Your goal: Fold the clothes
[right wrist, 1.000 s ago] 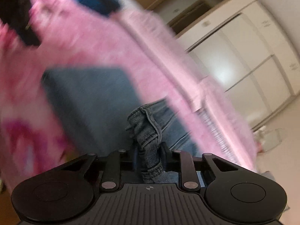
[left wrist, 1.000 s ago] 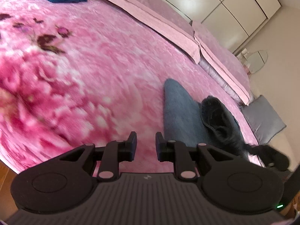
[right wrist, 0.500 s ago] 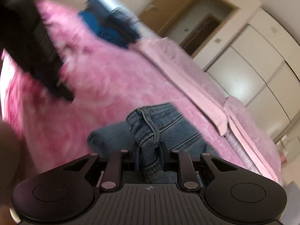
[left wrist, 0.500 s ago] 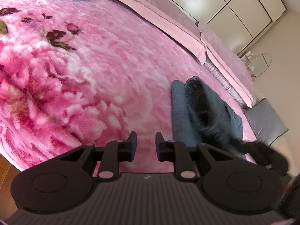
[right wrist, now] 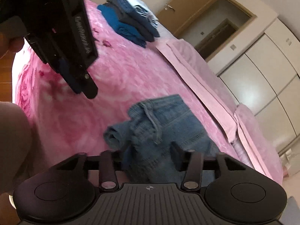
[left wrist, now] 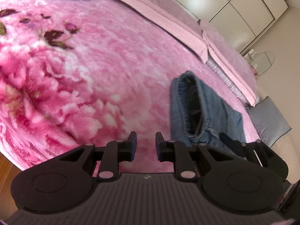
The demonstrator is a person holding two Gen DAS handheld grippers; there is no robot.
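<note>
Right tool: jaws opening, folded blue jeans between them, pads not pressing the denim. Left tool: jaws narrowly spread, nothing between them, over the pink floral blanket. The jeans lie on the blanket near the bed's edge; stacked folded clothes sit well apart.

A bed covered by a pink floral blanket carries folded blue jeans near its edge, a stack of folded clothes farther back, and what seem to be pale pink pillows alongside
</note>
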